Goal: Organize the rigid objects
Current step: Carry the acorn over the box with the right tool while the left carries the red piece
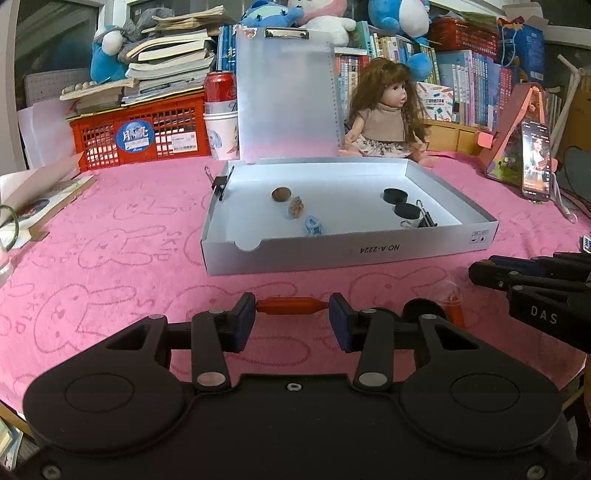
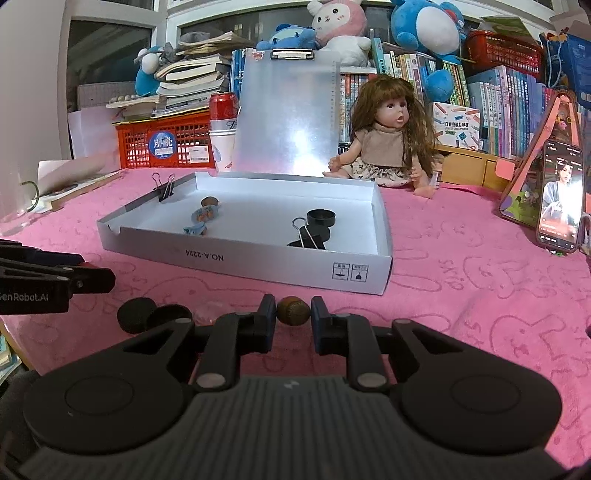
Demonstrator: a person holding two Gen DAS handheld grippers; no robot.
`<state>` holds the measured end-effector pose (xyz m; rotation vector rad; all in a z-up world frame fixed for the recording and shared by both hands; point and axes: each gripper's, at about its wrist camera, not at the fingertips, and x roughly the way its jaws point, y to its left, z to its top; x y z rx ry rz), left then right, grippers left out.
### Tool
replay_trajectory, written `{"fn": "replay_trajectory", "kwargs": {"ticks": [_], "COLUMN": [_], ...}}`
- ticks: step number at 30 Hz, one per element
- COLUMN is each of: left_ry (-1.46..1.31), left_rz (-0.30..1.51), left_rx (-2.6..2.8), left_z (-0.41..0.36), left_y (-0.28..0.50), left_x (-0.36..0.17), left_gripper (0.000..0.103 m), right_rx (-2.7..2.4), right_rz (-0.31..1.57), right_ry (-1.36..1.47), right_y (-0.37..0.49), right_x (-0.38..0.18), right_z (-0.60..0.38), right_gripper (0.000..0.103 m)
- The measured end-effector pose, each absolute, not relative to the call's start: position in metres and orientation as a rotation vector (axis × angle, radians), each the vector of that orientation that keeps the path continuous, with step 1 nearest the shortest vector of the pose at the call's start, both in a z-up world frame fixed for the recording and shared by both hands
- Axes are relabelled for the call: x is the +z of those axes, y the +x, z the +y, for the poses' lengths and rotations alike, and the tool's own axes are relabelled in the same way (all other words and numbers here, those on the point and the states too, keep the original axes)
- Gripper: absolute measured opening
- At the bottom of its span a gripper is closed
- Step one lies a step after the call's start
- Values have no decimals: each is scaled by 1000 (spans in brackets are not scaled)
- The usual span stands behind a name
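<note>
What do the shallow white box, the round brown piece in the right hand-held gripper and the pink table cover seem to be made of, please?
Box: likely thin matte cardboard, with folded walls and printed lettering.
Brown piece: perhaps a walnut or wood, dull and ridged; uncertain.
Pink cover: soft terry-like cloth, fuzzy with embossed rabbit outlines.

- I see a long-haired doll (image 2: 386,147) sitting on the pink bunny-print cloth (image 2: 480,288) that covers the tabletop
- At far right a phone (image 2: 561,197) stands lit, leaning on a pink stand (image 2: 532,162)
- Behind on my left, a red crate (image 1: 136,134) carries stacked books (image 1: 170,62); a red can (image 1: 220,86) stands just beside it
- Plush toys (image 2: 424,22) sit on top of the bookshelf (image 2: 495,99)
</note>
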<state>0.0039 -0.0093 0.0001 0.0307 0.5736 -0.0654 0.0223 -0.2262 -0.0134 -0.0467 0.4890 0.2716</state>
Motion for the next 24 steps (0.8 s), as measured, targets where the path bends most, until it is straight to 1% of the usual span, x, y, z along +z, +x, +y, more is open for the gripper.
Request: {"fn": "replay_trajectory", "kwargs": {"ticks": [13, 24], "left_ry": [26, 18], "left_rz": [562, 568], "left_rx": [-54, -72], "left_z": [-8, -12], "left_y": [23, 32], "left_x": [16, 20], "left_gripper": [42, 42], "right_rx": [261, 260], "right_rz": [474, 485], "right_ry": [-5, 6], "right_y": [35, 43], "right_x": [1, 2], "right_z": [-225, -223], "right_gripper": [24, 24]}}
